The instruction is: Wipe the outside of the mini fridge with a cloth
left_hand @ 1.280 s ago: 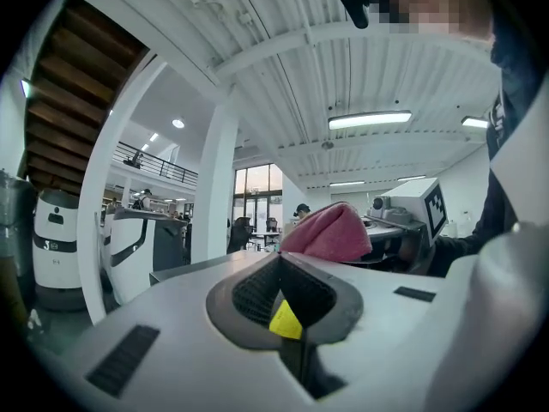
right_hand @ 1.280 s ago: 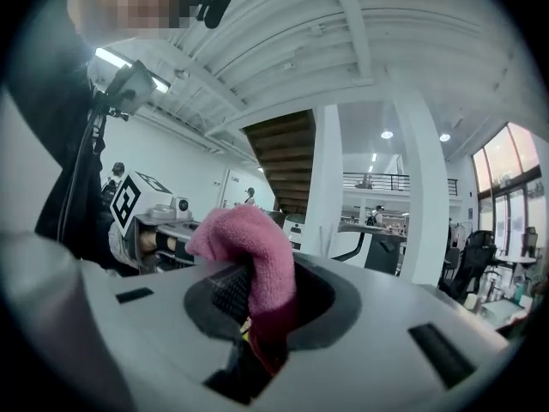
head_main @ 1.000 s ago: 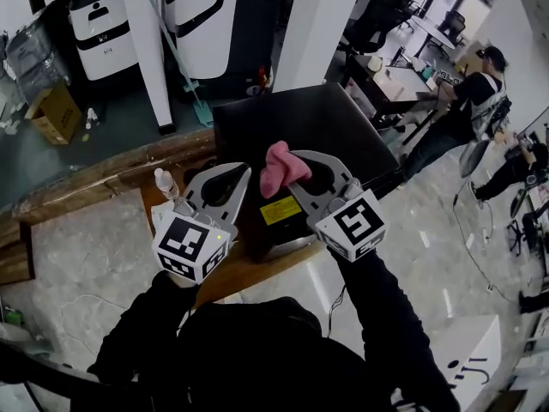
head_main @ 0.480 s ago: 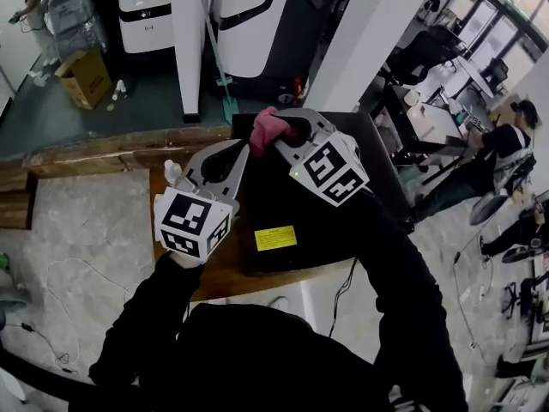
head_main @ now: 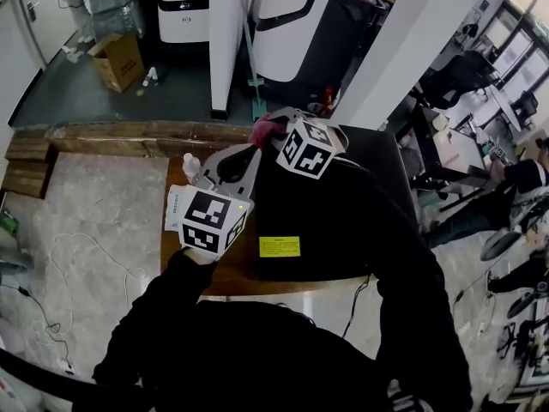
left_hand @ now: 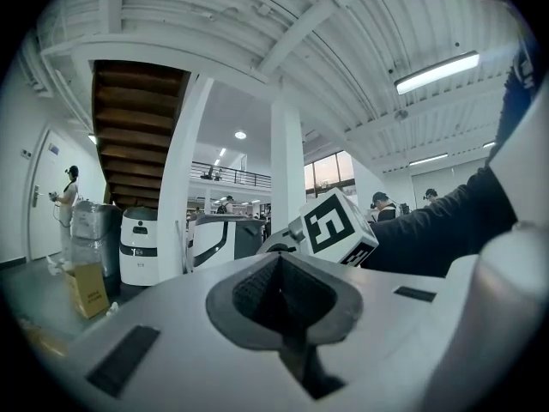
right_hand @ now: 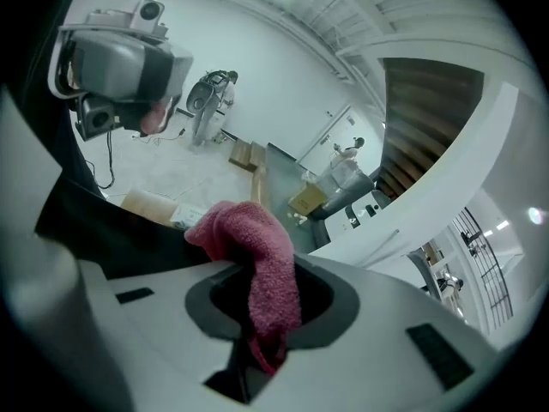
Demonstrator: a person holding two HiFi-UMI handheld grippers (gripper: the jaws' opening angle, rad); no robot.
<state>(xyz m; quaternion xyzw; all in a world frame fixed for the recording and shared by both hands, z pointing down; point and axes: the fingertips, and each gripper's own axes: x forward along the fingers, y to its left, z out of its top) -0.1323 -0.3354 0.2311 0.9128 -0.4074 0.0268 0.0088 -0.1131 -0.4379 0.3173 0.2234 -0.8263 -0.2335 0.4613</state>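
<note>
In the head view the black mini fridge (head_main: 382, 157) is seen from above, a yellow label (head_main: 280, 246) near its front edge. My right gripper (head_main: 273, 129) is at the far left corner of the fridge's top, shut on a pink cloth (head_main: 262, 133). The right gripper view shows the pink cloth (right_hand: 257, 260) bunched and pinched between the jaws of the right gripper (right_hand: 256, 320). My left gripper (head_main: 250, 152) hovers just left of the fridge and points away from me. The left gripper (left_hand: 283, 269) is shut with nothing in it.
The fridge stands on a low wooden table (head_main: 210, 273) with a clear plastic bottle (head_main: 190, 165) and a white card (head_main: 174, 208) at its left. Beyond lie a long wooden beam (head_main: 129, 136), a cardboard box (head_main: 120, 58), white machines (head_main: 184, 7) and a pillar (head_main: 225, 41). Cables trail over the floor at left.
My right gripper has carried the pink cloth from the near part of the fridge's top to its far left corner. The left gripper has stayed beside the fridge.
</note>
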